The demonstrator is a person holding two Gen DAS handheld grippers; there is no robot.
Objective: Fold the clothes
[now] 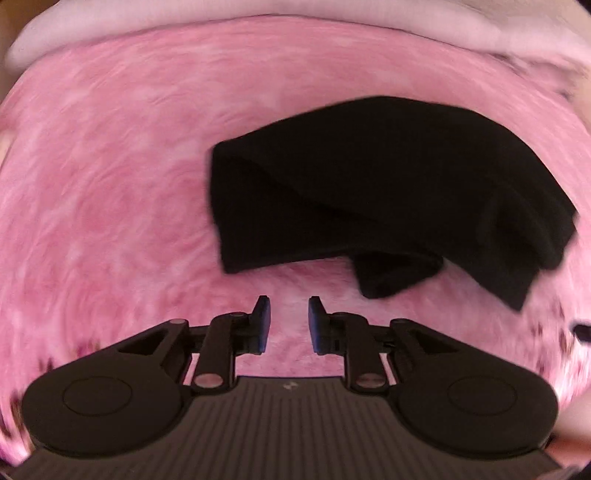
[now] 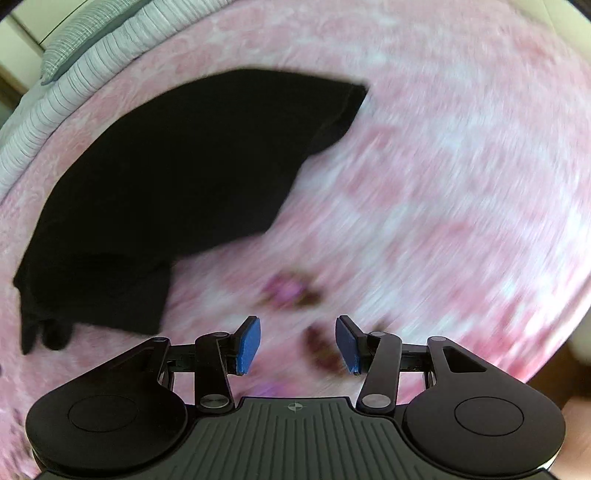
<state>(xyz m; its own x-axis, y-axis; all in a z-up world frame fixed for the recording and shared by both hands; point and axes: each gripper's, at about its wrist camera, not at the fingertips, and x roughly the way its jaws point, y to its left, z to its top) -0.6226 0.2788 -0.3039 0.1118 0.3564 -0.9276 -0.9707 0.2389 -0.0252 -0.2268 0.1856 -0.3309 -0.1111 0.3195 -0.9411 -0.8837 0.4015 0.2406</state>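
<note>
A black garment [image 1: 369, 195] lies folded into a compact block on the pink fuzzy blanket [image 1: 110, 184], with a loose corner hanging out at its near right. My left gripper [image 1: 289, 323] hovers above the blanket just short of the garment's near edge, open, with only pink blanket between its blue pads. In the right wrist view the same black garment [image 2: 177, 184] fills the upper left. My right gripper [image 2: 297, 343] stands open over bare blanket to the right of it, holding nothing.
A pale pink fold of bedding [image 1: 258, 22] runs along the far edge in the left wrist view. White ribbed bedding and a grey pillow [image 2: 74, 48] lie at the upper left of the right wrist view. Dark flower prints [image 2: 291, 291] mark the blanket.
</note>
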